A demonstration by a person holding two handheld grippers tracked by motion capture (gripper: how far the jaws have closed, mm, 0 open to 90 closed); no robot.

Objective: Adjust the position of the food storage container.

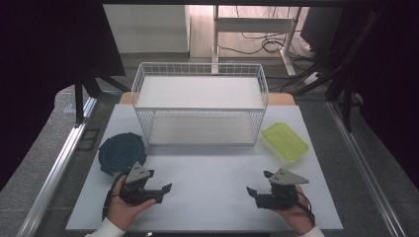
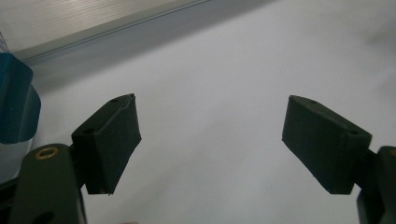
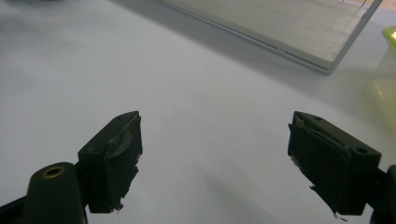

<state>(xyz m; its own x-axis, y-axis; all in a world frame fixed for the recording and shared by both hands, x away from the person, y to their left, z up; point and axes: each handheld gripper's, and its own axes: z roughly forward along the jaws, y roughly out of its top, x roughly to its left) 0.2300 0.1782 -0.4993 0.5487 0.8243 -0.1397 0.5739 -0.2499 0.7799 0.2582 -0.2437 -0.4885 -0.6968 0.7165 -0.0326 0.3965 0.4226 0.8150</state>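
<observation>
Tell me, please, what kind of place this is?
Probably a lab or workshop set up for recording: a white table top on a metal frame, loose black cables on the floor behind, and a white wire basket standing ready as a prop.

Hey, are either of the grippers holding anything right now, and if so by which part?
Nothing is held. The left gripper and the right gripper both stand open over the white table, with bare surface between their fingers.

White table [image 1: 207, 182] seen from above. White wire basket [image 1: 200, 103] placed at far middle. Dark blue round lid [image 1: 122, 153] laid at left; yellow-green container [image 1: 284, 141] at right.
</observation>
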